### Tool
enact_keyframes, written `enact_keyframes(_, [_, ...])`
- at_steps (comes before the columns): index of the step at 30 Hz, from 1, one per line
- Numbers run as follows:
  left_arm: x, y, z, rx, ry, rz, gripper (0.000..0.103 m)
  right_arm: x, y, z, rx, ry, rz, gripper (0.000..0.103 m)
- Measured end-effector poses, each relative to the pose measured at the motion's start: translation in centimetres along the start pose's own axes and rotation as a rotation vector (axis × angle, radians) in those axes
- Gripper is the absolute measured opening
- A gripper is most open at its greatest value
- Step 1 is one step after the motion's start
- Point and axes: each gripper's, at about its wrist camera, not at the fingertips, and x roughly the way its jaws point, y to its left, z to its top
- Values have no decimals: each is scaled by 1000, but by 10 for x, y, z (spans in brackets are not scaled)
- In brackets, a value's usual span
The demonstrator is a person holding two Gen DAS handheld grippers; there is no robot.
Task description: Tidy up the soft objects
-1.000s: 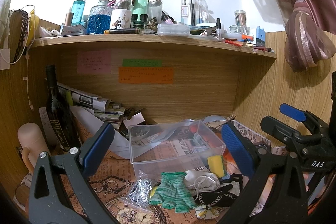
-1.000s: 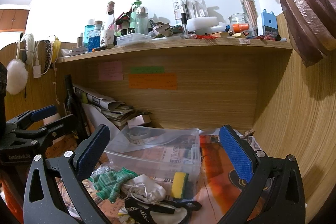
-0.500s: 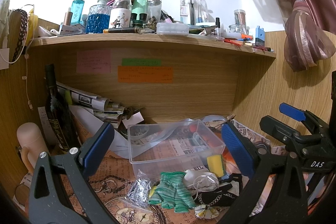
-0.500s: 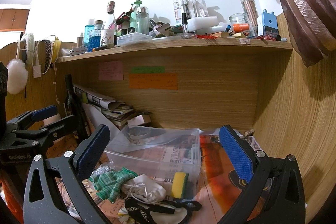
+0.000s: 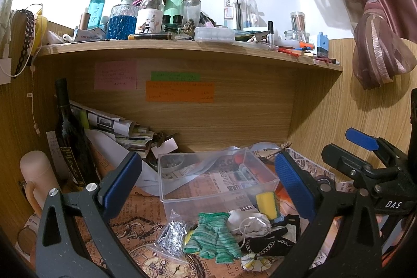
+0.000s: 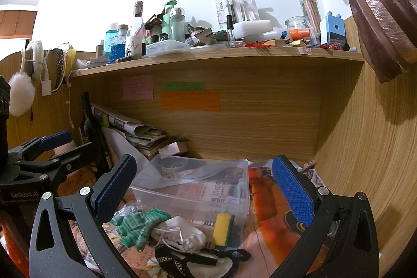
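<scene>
A clear plastic box (image 5: 216,179) (image 6: 192,189) stands on the desk under the shelf. In front of it lies a heap of soft things: a green striped glove (image 5: 213,239) (image 6: 138,223), a white cloth pouch (image 5: 247,223) (image 6: 182,233), a yellow sponge (image 5: 265,203) (image 6: 223,224), a black patterned band (image 5: 268,246) (image 6: 177,259). My left gripper (image 5: 208,181) is open and empty above the heap. My right gripper (image 6: 204,186) is open and empty, to the right of the left one.
A dark wine bottle (image 5: 70,137) and stacked papers (image 5: 109,127) stand at the back left. A crowded shelf (image 5: 182,48) hangs overhead. A small bag of silver bits (image 5: 172,233) lies left of the glove. A wooden side wall (image 6: 365,147) closes the right.
</scene>
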Motion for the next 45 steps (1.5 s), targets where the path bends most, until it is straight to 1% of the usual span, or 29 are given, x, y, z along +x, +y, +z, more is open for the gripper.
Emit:
enact_keyframes(7, [4, -1, -4, 2, 12, 3, 103, 1, 0, 0, -3, 1, -2, 103])
enact_keyframes(12, [18, 10, -11, -17, 65, 1, 103, 10, -2, -6, -15, 22, -14, 103])
enact_keyframes(15, [31, 21, -18, -36, 123, 15, 103, 18, -6, -11, -22, 58, -22, 103])
enact_keyframes(20, [59, 45, -37, -72, 245, 29, 103, 38, -22, -26, -11, 160, -59, 103])
enact_keyframes(27, [91, 72, -66, -102, 389, 68, 103, 62, -40, -50, 8, 291, -64, 102])
enact_keyframes(28, [94, 75, -70, -99, 403, 76, 102, 66, -41, -54, 10, 314, -63, 101])
enact_keyframes(29, [98, 77, -75, -95, 420, 83, 97, 69, -42, -56, 11, 328, -62, 98])
enact_keyframes(30, [101, 78, -78, -88, 439, 86, 90, 72, -43, -61, 14, 349, -59, 97])
enact_keyframes(32, [108, 81, -87, -78, 481, 83, 86, 80, -43, -67, 21, 379, -50, 90])
enact_keyframes(33, [112, 83, -91, -80, 496, 79, 86, 84, -44, -70, 30, 400, -40, 89])
enact_keyframes(35, [117, 86, -99, -84, 526, 70, 86, 90, -45, -76, 45, 427, -21, 82])
enact_keyframes(40, [130, 88, -114, -99, 591, 22, 86, 110, -44, -88, 81, 496, 22, 75])
enact_keyframes(43, [134, 86, -118, -106, 608, -5, 85, 121, -44, -95, 97, 541, 41, 65])
enact_keyframes(44, [135, 85, -120, -109, 613, -14, 84, 124, -44, -97, 100, 552, 44, 61])
enact_keyframes(45, [135, 85, -121, -110, 617, -23, 80, 126, -44, -99, 104, 562, 46, 59])
